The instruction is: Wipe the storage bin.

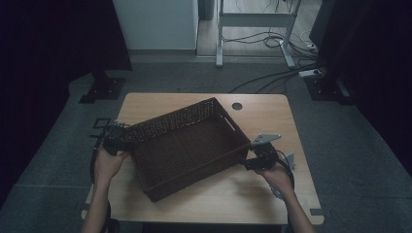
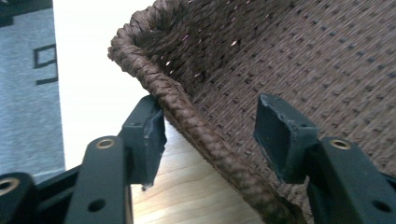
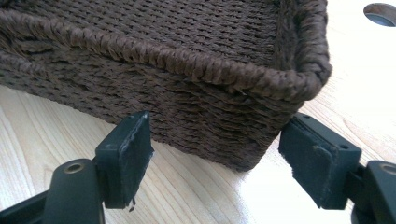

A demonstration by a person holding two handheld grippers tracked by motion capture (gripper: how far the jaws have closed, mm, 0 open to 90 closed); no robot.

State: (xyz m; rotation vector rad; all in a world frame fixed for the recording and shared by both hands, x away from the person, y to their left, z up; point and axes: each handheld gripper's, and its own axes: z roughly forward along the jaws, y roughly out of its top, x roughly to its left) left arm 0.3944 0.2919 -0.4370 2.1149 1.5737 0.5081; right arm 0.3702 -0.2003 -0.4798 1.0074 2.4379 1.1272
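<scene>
Two open hand-held grippers, left hand-held gripper (image 2: 210, 135) astride wicker basket (image 1: 187, 145) rim, right hand-held gripper (image 3: 217, 158) wide at its corner, no readable writing.

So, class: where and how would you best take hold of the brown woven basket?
Grip the thick braided rim of the basket at two opposite ends, each tool coming in from outside, one jaw over the wall. The rim is firm and raised; the left tool already straddles it.

Honestly nothing readable here: no text, labels, brand marks or numbers anywhere I can make out. The woven basket (image 1: 187, 145), the worktop (image 1: 272, 111) and the black jaws are all plain, no lettering on any of them.
</scene>
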